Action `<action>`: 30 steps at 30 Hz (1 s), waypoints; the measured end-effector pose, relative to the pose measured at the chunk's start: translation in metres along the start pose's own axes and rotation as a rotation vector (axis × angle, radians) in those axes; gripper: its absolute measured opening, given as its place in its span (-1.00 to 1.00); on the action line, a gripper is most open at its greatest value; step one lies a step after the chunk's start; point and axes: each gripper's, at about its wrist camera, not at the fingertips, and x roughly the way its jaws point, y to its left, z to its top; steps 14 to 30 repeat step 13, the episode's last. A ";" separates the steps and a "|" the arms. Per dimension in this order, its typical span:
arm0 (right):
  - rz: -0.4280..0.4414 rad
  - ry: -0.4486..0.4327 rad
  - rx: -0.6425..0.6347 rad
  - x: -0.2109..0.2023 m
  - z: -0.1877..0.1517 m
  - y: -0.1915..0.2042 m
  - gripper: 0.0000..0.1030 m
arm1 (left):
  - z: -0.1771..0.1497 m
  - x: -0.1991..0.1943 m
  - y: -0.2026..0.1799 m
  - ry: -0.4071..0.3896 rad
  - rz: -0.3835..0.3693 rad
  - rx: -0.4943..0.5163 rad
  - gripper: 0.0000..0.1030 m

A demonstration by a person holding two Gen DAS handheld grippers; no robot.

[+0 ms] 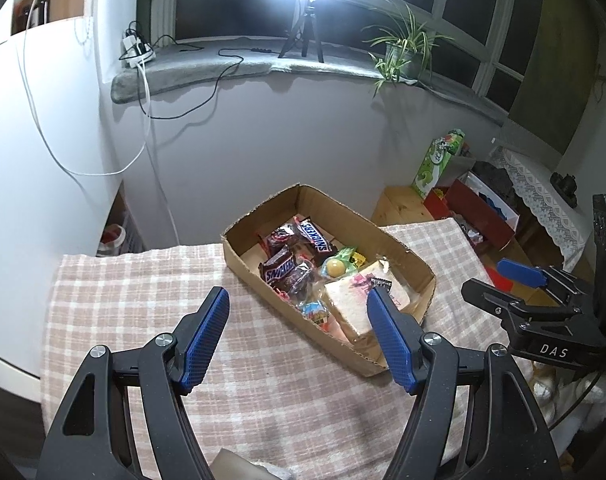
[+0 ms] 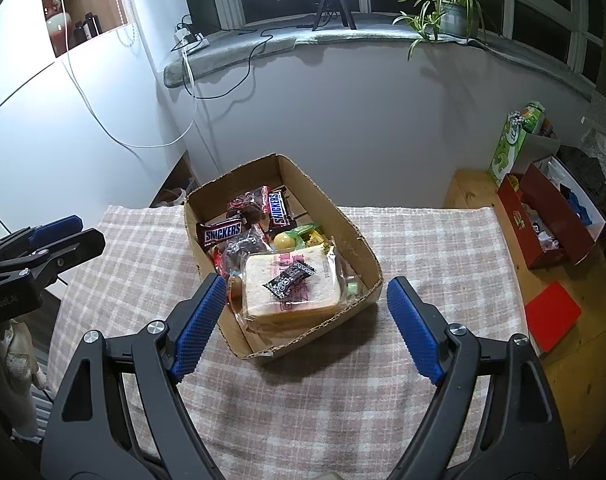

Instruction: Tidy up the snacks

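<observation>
A shallow cardboard box (image 1: 417,262) (image 2: 357,236) sits on the checked tablecloth and holds the snacks. Inside are two Snickers bars (image 1: 315,236) (image 2: 222,233), dark wrapped cakes (image 1: 299,278) (image 2: 243,246), a yellow ball candy in green wrap (image 1: 335,267) (image 2: 284,240) and a wrapped bread slice (image 1: 353,304) (image 2: 291,286). A small black candy (image 2: 289,280) lies on the bread. My left gripper (image 1: 297,340) is open and empty, in front of the box's left side. My right gripper (image 2: 307,324) is open and empty, just before the box's near end.
The checked cloth (image 1: 135,300) (image 2: 431,240) covers the table. A wooden bench (image 2: 475,192) at the right carries a green carton (image 2: 511,148), a red box (image 2: 543,220) and a red card (image 2: 553,316). A wall stands behind the table.
</observation>
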 end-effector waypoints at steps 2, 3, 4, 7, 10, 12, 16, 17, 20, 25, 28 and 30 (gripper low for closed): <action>0.002 0.001 0.003 0.001 0.000 0.000 0.65 | -0.001 -0.001 0.000 -0.002 0.007 0.001 0.39; 0.002 0.002 0.005 0.001 0.000 0.000 0.65 | -0.001 0.000 -0.001 0.000 0.009 0.002 0.39; 0.003 0.003 0.006 0.002 0.000 0.000 0.65 | -0.001 0.000 -0.001 0.002 0.011 0.001 0.39; 0.002 0.003 0.007 0.002 -0.001 0.000 0.65 | -0.002 -0.001 0.000 0.003 0.013 0.000 0.39; 0.003 0.005 0.011 0.002 -0.003 0.000 0.65 | -0.002 -0.002 -0.001 0.004 0.015 0.002 0.39; 0.004 0.008 0.017 0.002 -0.005 0.000 0.65 | -0.002 -0.002 -0.001 0.006 0.016 -0.002 0.39; 0.004 0.009 0.020 0.003 -0.005 0.000 0.65 | -0.002 -0.002 -0.001 0.007 0.018 -0.004 0.39; 0.004 0.009 0.020 0.003 -0.005 0.000 0.65 | -0.002 -0.002 -0.001 0.007 0.018 -0.004 0.39; 0.004 0.009 0.020 0.003 -0.005 0.000 0.65 | -0.002 -0.002 -0.001 0.007 0.018 -0.004 0.39; 0.004 0.009 0.020 0.003 -0.005 0.000 0.65 | -0.002 -0.002 -0.001 0.007 0.018 -0.004 0.39; 0.004 0.009 0.020 0.003 -0.005 0.000 0.65 | -0.002 -0.002 -0.001 0.007 0.018 -0.004 0.39; 0.004 0.009 0.020 0.003 -0.005 0.000 0.65 | -0.002 -0.002 -0.001 0.007 0.018 -0.004 0.39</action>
